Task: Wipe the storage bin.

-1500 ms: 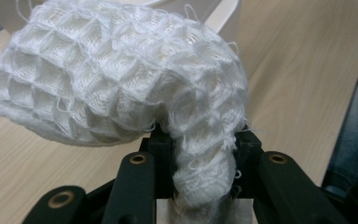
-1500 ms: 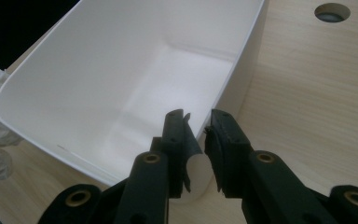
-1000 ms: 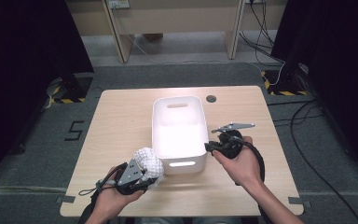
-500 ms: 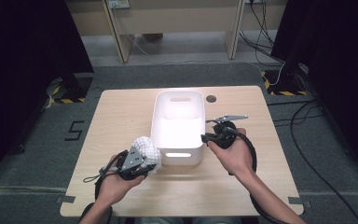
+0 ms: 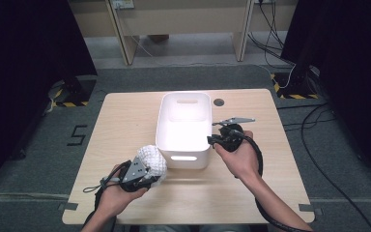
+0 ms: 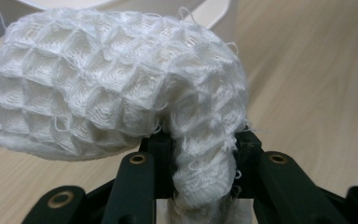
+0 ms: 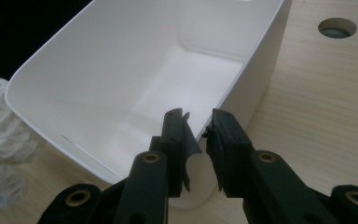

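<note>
Left hand-held gripper (image 6: 199,154): its jaws are closed tight on a bunched fold of the white waffle-weave cloth (image 6: 116,88); in the high view it (image 5: 142,175) is held low over the near left part of the table (image 5: 125,116).

White waffle-weave cloth: it is gripped by the left hand-held gripper, and most of it bulges out ahead of the jaws. In the high view it (image 5: 153,158) is seen just beside the near left corner of the white bin (image 5: 162,125), outside it; whether it touches the bin wall cannot be told.

Right hand-held gripper (image 7: 198,126): its jaws are set astride the rim of the white bin (image 7: 135,70) at a near corner, one jaw inside the wall and one outside. The wall is held between the pads. In the high view it (image 5: 211,140) is seen at the bin's right wall.

White bin: it stands upright in the middle of the table, and its inside is seen bare in the right gripper view.

Table: light wood, with a round dark cable hole (image 5: 219,102) just beyond the bin's far right corner.
</note>
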Demonstrator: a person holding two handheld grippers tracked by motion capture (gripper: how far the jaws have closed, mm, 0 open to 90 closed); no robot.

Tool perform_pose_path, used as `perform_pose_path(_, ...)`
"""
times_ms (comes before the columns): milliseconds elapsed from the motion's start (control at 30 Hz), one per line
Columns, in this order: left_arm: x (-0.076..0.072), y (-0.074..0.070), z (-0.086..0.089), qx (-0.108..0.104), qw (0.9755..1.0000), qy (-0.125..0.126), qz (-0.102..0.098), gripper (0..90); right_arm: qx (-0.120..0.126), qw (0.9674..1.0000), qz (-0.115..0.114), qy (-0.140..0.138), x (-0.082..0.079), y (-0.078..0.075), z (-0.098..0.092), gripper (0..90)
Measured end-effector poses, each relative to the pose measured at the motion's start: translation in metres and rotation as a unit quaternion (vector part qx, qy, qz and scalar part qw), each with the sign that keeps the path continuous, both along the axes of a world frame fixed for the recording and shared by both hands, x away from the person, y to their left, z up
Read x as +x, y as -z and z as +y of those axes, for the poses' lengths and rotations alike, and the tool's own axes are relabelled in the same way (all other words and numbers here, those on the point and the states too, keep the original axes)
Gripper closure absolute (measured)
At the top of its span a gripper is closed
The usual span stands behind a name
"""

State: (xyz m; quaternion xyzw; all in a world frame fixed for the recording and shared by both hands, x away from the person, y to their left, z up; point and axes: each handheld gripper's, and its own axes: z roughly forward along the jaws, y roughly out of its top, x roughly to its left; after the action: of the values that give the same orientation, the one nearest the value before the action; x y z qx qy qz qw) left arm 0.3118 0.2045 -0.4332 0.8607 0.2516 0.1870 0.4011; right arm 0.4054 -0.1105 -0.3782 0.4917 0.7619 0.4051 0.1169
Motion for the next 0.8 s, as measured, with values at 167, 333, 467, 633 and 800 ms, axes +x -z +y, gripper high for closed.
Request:
perform_pose_path(167, -0.009, -0.001, -0.006, 0.003, 0.9998, 0.019, 0.0, 67.9, 0.0, 1.0, -0.001, 0.001, 0.0, 0.0, 0.001, 75.9)
perform_pose_path(333, -0.004, -0.003, -0.007, -0.005, 0.9999, 0.008, -0.008, 67.9, 0.0, 1.0, 0.0, 0.004, 0.0, 0.0, 0.001, 75.9)
perform_pose_path(467, 0.001, -0.001, -0.011, -0.004, 0.9999, 0.009, -0.006, 68.0, -0.003, 1.0, -0.001, 0.002, 0.0, 0.0, 0.001, 76.2)
perform_pose_path(633, 0.008, 0.005, -0.018, 0.008, 0.9999, 0.01, 0.0, 68.1, -0.005, 1.0, -0.003, 0.0, 0.0, 0.0, 0.002, 76.4)
perform_pose_path(800, 0.014, 0.012, -0.023, 0.023, 0.9996, 0.012, 0.006, 68.2, -0.007, 1.0, -0.004, -0.001, 0.0, 0.0, 0.002, 76.5)
